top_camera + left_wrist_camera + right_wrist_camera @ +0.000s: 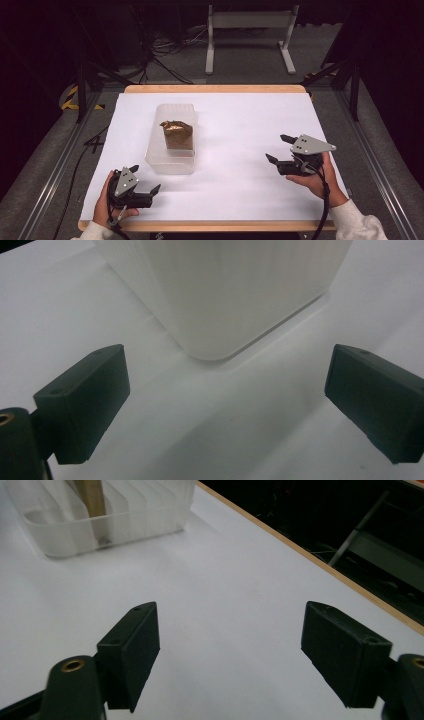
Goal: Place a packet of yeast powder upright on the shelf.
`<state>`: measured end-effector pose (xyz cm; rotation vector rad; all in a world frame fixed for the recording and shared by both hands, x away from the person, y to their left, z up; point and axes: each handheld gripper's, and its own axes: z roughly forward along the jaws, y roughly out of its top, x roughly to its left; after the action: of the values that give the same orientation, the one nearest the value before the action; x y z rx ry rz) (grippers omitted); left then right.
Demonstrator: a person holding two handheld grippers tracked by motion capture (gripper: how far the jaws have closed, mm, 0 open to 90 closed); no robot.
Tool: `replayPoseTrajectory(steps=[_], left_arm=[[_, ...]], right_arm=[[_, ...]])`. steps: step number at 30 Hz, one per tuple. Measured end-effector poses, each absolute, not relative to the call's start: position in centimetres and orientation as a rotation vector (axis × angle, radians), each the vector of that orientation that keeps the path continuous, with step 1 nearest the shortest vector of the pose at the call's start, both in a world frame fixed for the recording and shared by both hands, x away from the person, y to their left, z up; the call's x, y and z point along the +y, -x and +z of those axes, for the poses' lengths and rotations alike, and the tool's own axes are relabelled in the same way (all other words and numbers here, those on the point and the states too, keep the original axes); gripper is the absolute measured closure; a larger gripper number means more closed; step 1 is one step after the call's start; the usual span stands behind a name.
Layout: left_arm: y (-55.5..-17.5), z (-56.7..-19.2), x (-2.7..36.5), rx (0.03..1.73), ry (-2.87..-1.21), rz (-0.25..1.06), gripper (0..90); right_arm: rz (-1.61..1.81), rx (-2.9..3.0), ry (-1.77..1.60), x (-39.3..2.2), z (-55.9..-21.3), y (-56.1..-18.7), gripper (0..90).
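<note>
Clear plastic container (172,145) sits left of centre on the white worktop (240,130), a brown packet (177,134) upright inside; left gripper (144,189) released, empty, just near its front corner; right gripper (278,148) released, empty, well apart to the right.
</note>
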<state>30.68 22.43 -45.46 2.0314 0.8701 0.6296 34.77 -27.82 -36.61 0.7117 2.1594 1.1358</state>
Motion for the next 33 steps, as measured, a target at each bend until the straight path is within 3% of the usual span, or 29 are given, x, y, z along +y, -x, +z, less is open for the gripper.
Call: replayPoseTrajectory(steps=[9,33], left_arm=[[-30.7,-45.4,22.4,0.869,-2.031,0.632,5.1],[-30.6,-45.3,22.6,0.871,-2.013,0.645,5.1]], right_arm=[[1.163,2.091,-0.824,-30.9,-38.4,-34.1,16.4],[1.166,1.971,-1.006,-38.0,-42.6,-30.8,13.2]])
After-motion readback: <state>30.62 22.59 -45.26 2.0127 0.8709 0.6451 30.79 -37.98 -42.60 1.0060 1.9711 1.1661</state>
